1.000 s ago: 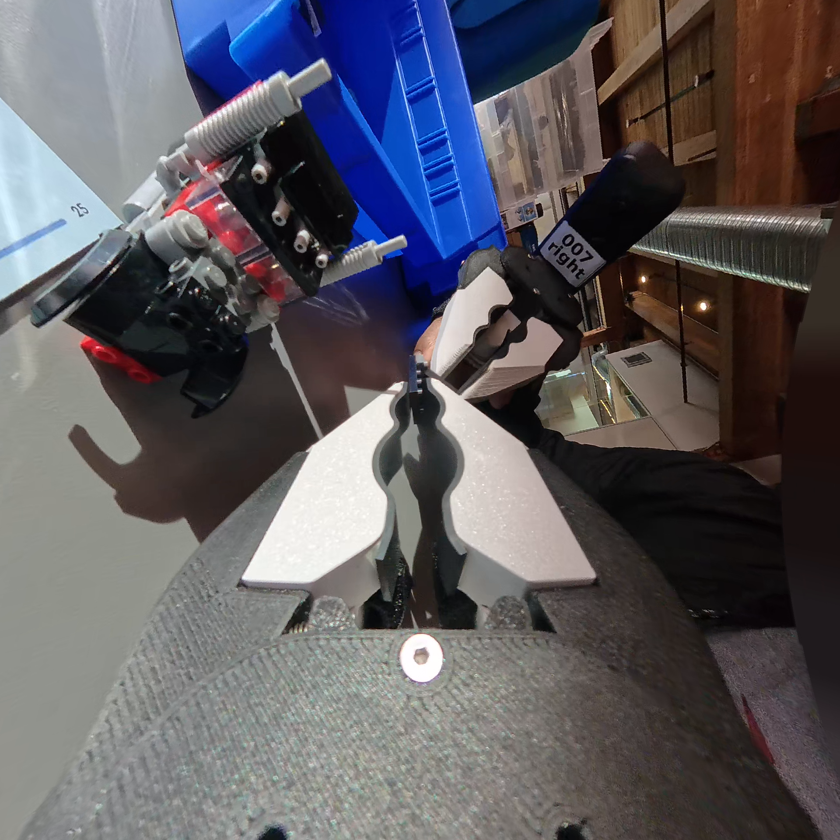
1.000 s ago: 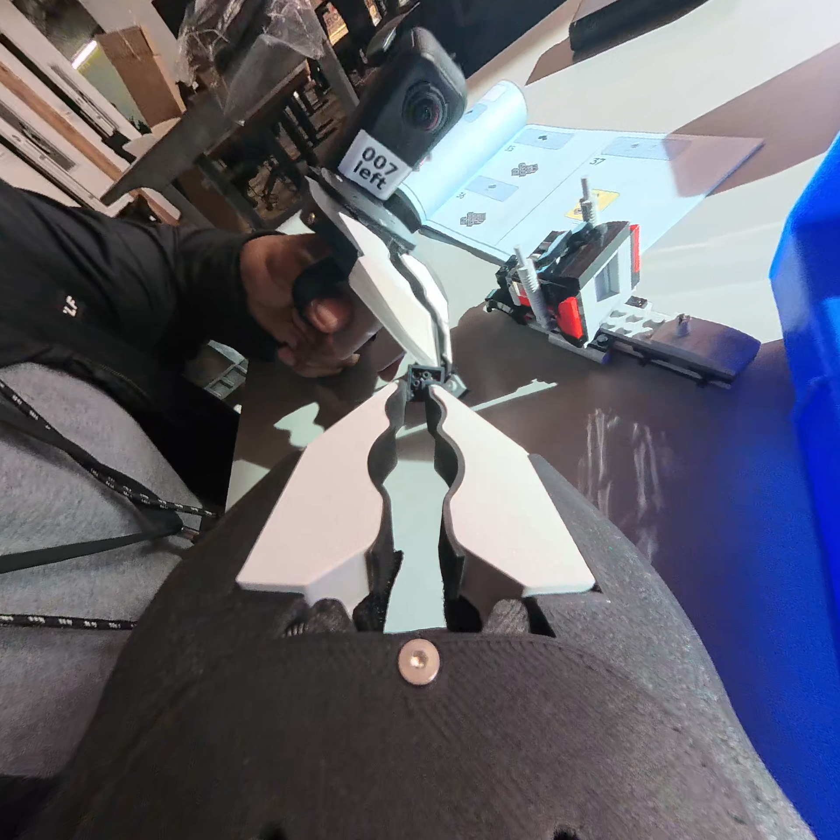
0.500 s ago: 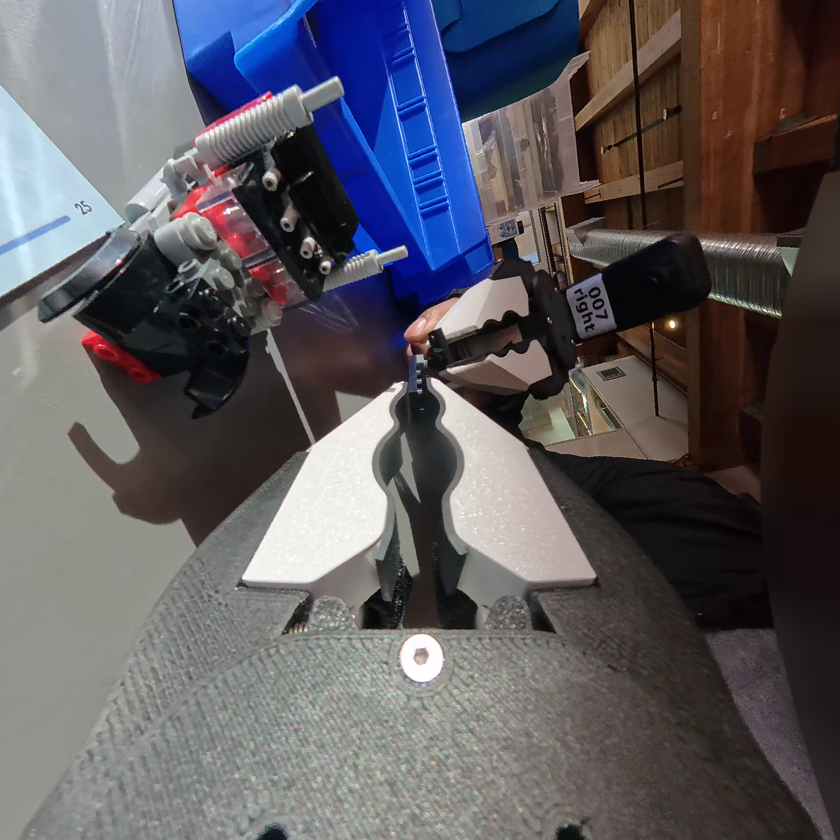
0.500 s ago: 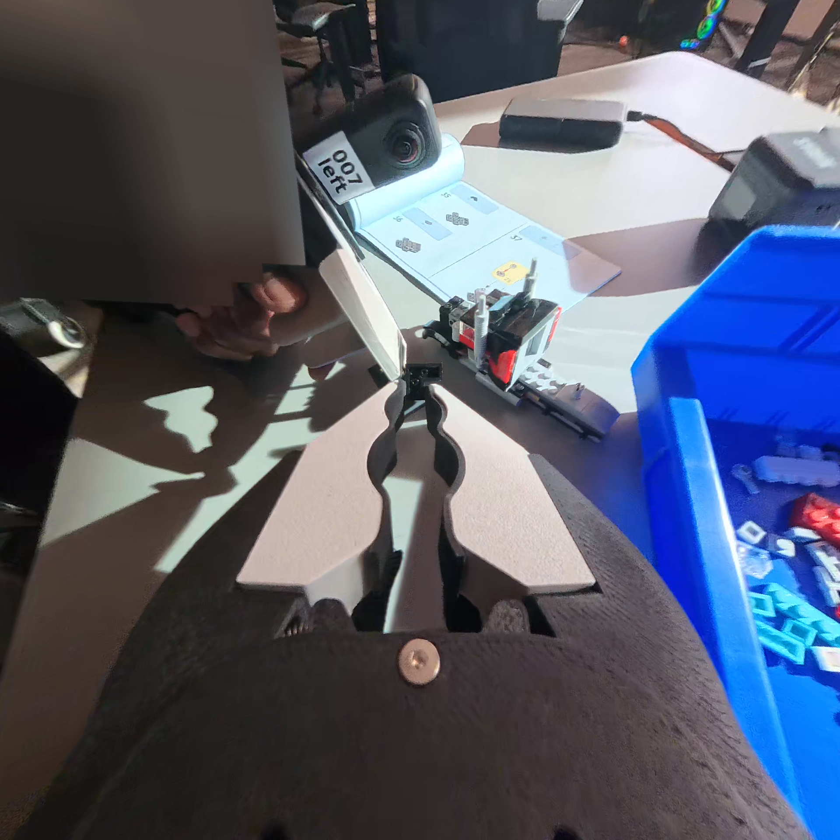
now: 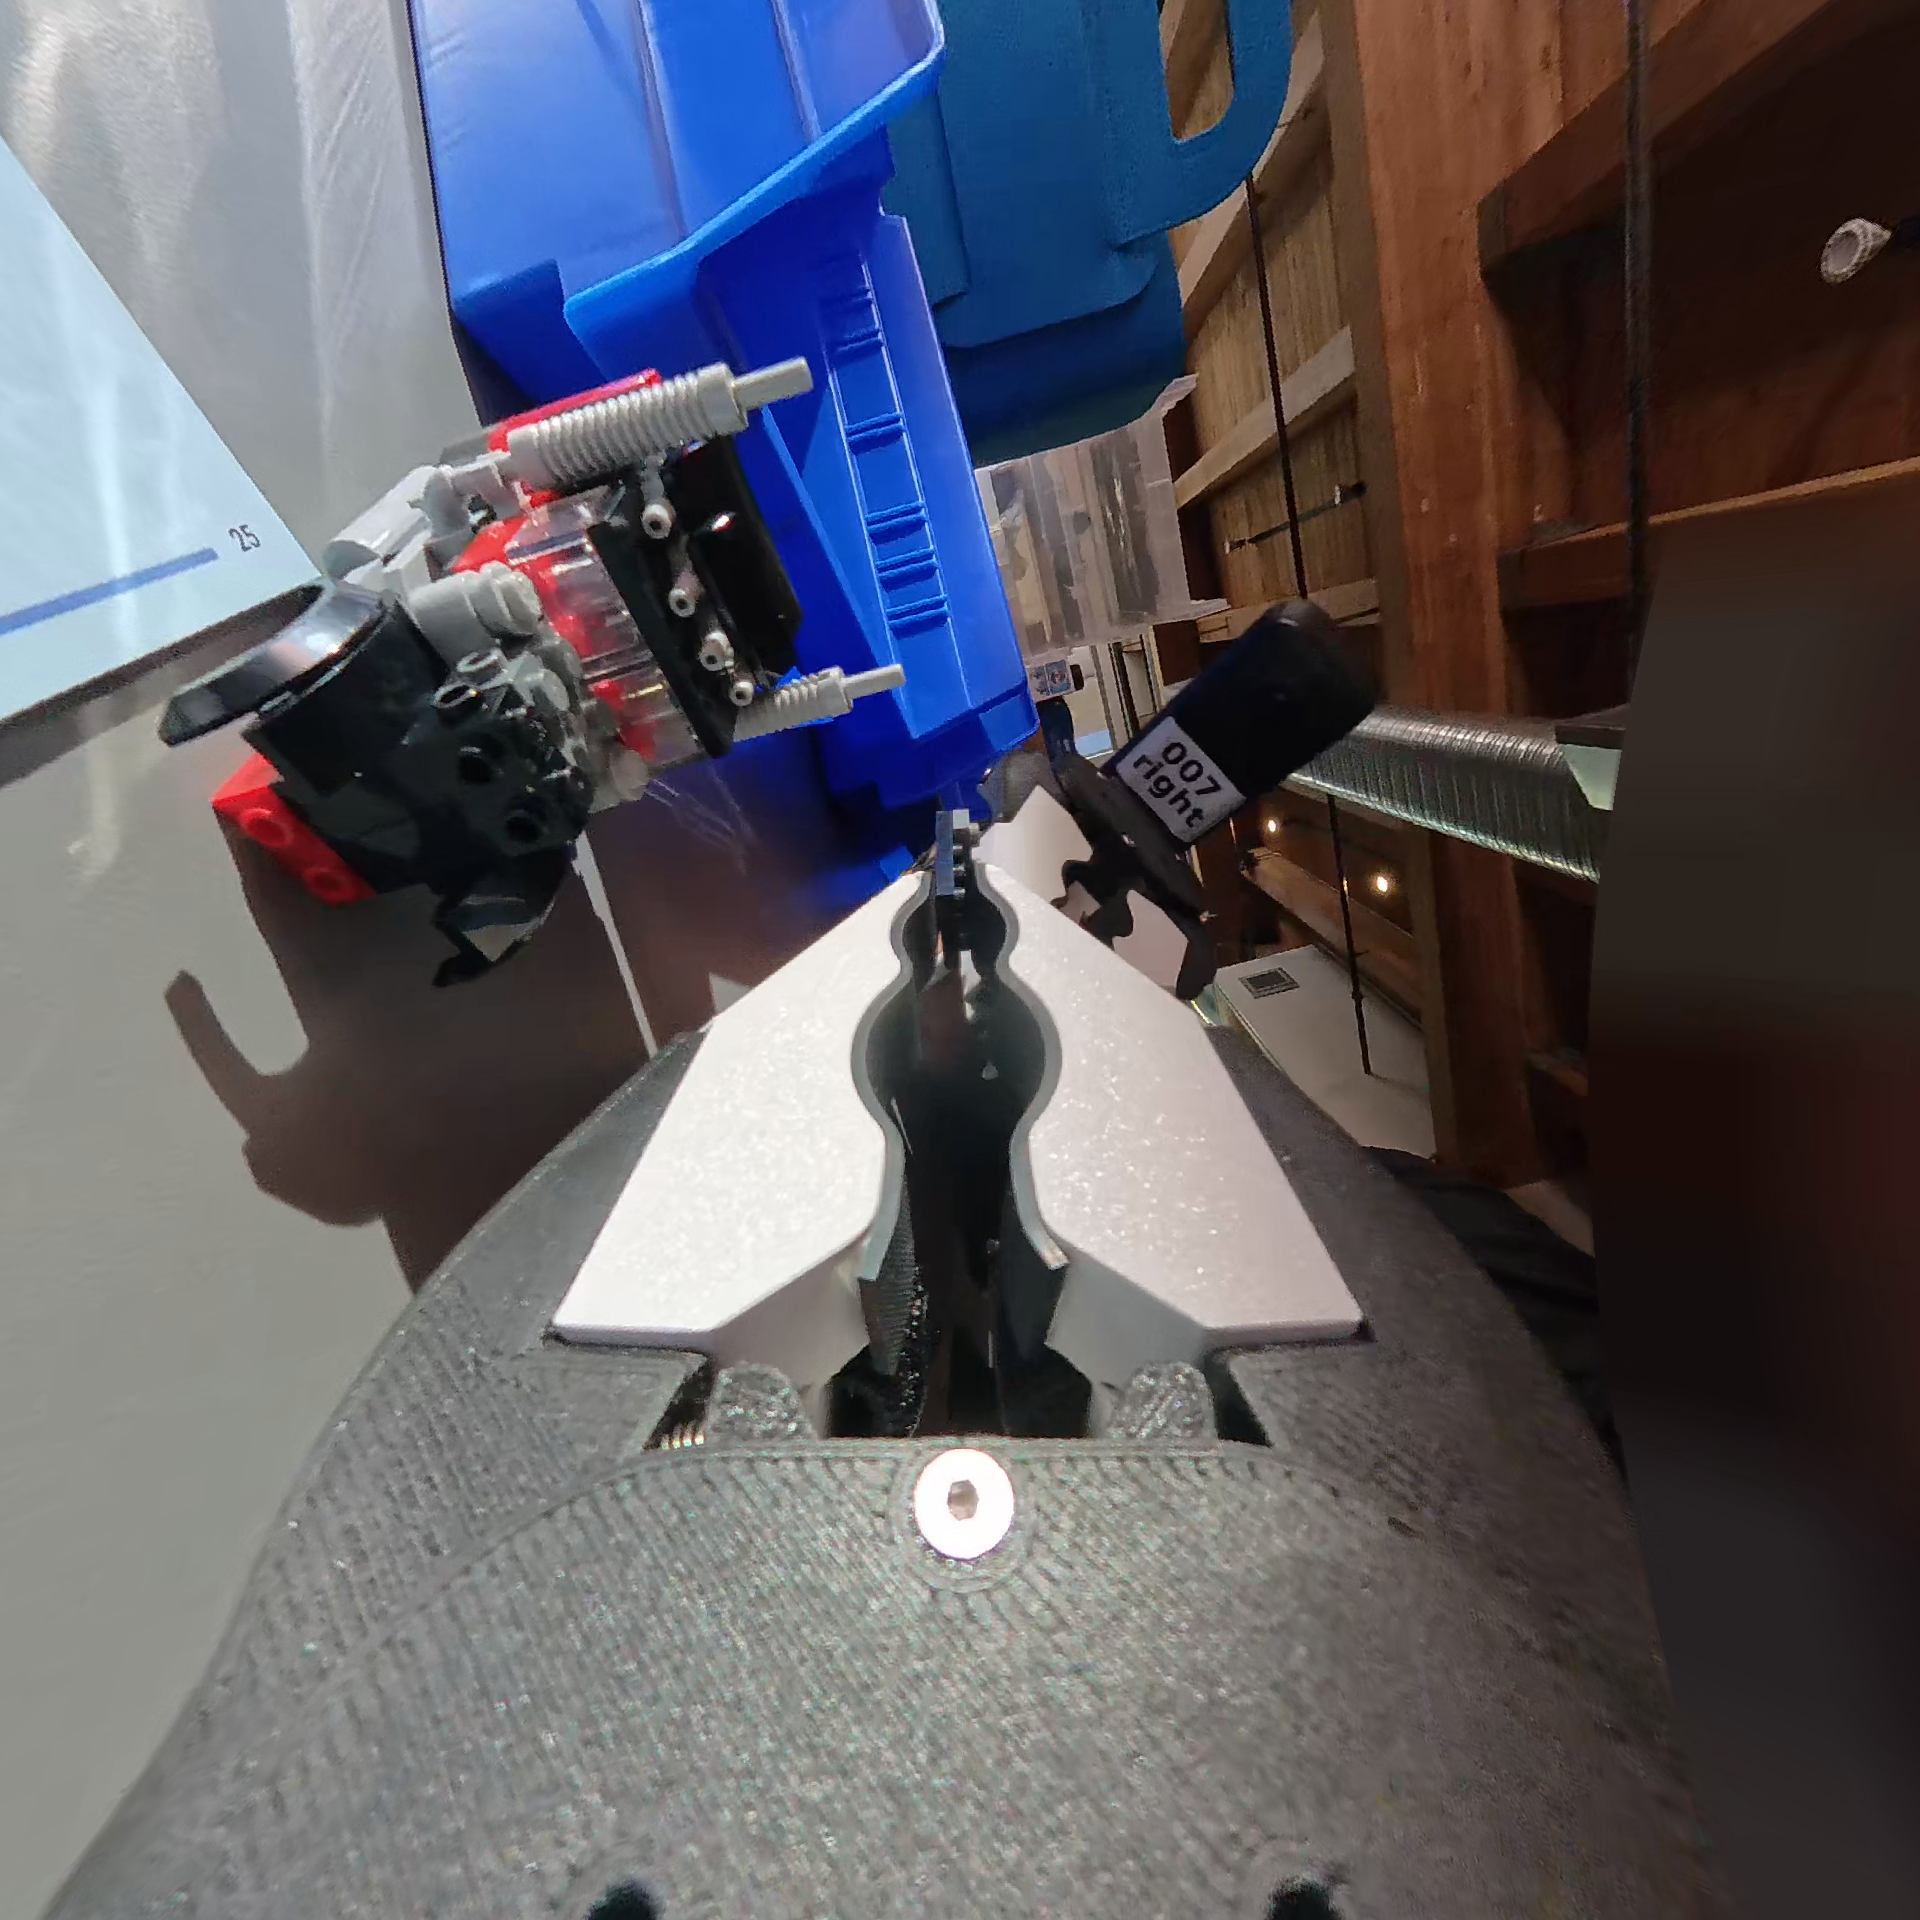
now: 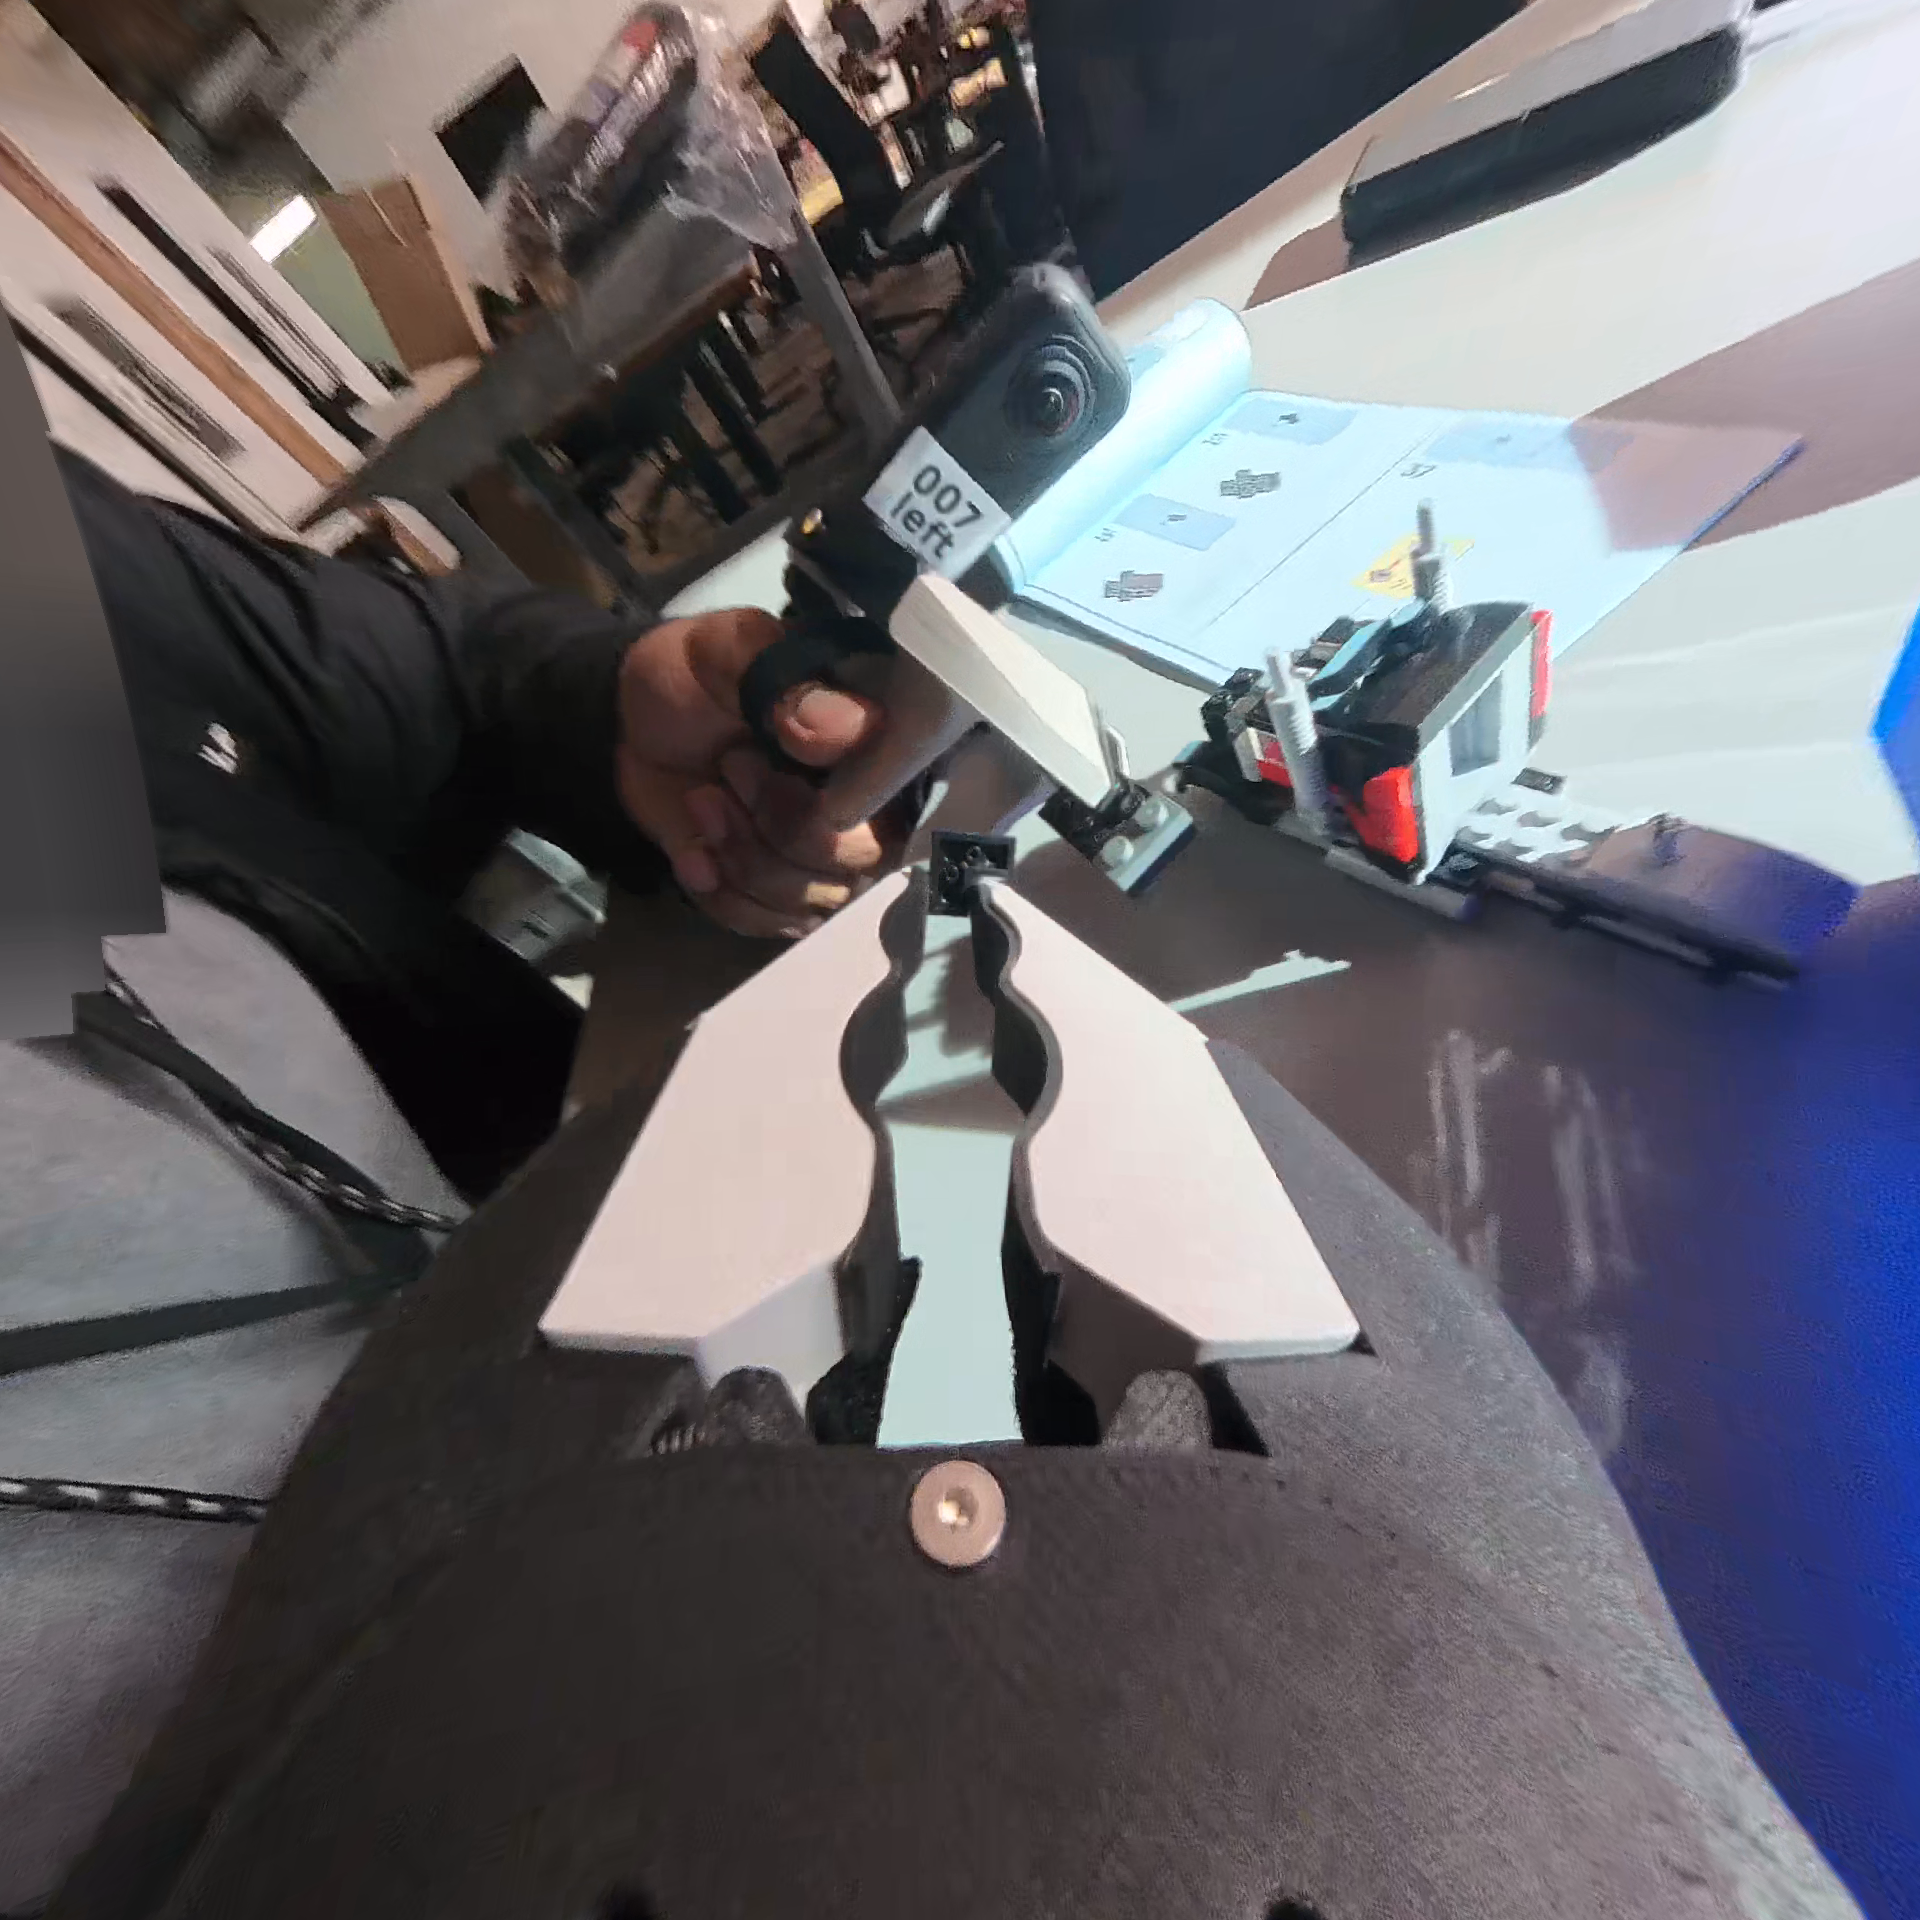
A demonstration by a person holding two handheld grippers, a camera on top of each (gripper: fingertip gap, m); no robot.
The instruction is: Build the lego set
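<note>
Standing beside truck model (image 5: 540, 665), blue bin (image 5: 831, 436)

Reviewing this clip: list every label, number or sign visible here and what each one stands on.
I name the carriers only and do not quote the writing.
White sticker on the black camera: legible printed label.
White sticker on the other black camera body: legible printed label.
Open pale-blue instruction booklet: small page numbers and a yellow warning sign.
Booklet page corner: one page number.
Black sleeve: white mark, blurred.
</note>
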